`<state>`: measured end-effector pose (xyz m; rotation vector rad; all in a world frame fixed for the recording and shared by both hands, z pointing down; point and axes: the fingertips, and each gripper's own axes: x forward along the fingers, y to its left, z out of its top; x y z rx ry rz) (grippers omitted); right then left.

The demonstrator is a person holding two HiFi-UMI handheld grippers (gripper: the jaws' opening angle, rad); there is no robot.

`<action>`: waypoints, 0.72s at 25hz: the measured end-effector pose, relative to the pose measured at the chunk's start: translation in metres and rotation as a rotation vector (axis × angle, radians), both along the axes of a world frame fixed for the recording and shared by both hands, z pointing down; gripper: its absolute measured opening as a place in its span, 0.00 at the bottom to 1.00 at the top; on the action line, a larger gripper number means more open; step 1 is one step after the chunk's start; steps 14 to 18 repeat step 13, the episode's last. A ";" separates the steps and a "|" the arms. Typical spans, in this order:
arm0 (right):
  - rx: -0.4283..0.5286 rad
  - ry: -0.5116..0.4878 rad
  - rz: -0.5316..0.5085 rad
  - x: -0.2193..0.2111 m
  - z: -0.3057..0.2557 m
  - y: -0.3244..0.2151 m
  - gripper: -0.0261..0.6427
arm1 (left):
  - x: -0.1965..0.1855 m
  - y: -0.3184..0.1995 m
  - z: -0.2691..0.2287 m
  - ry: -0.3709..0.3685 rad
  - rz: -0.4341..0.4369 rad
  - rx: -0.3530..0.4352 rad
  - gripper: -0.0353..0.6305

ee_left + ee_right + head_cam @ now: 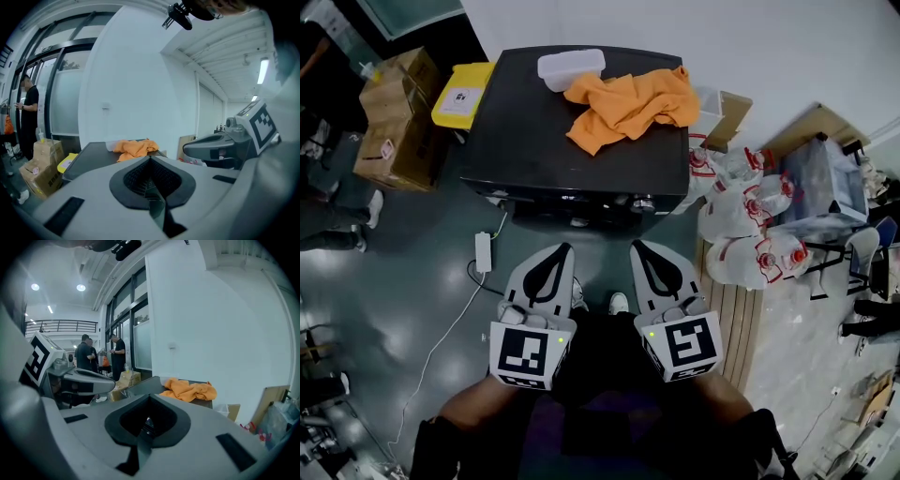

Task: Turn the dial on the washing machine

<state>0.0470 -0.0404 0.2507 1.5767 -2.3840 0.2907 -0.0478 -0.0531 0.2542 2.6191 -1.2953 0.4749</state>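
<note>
Left tongs (564, 247) and right tongs (636, 245) pressed together, empty, short of washing machine (525, 131) at 12 o'clock. Dial (644, 202) clear of both; setting unreadable, progress undetermined.

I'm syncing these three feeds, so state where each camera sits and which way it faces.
Head view: on the person's head, looking steeply down on the washing machine; shows the left hand-held gripper, right hand-held gripper, forearms.
Left gripper view: rides the left hand-held gripper, looks along its shut jaws toward the machine; the right one shows at right.
Right gripper view: the same from the right one, jaws shut; left one at left.
All three share the orange cloth.
</note>
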 end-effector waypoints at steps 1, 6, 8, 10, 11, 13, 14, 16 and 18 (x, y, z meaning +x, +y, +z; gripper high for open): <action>-0.001 -0.001 0.002 0.000 0.000 0.000 0.06 | 0.000 0.000 0.000 0.000 0.000 0.000 0.07; 0.003 -0.002 -0.004 -0.001 -0.001 0.000 0.06 | 0.002 -0.002 -0.003 0.006 0.008 0.026 0.07; -0.002 -0.006 0.004 0.000 -0.001 -0.001 0.06 | 0.002 -0.003 -0.002 0.005 0.009 0.020 0.07; -0.002 -0.007 0.006 0.000 -0.002 -0.002 0.06 | 0.002 -0.003 -0.001 0.001 0.008 0.006 0.07; 0.000 -0.006 0.005 0.000 -0.003 -0.003 0.06 | 0.002 -0.003 -0.001 0.001 0.009 0.005 0.07; 0.005 -0.006 -0.002 0.000 -0.004 -0.004 0.06 | 0.003 -0.004 -0.004 0.004 0.011 0.013 0.07; 0.005 -0.006 -0.002 0.000 -0.004 -0.004 0.06 | 0.003 -0.004 -0.004 0.004 0.011 0.013 0.07; 0.005 -0.006 -0.002 0.000 -0.004 -0.004 0.06 | 0.003 -0.004 -0.004 0.004 0.011 0.013 0.07; 0.005 -0.006 -0.002 0.000 -0.004 -0.004 0.06 | 0.003 -0.004 -0.004 0.004 0.011 0.013 0.07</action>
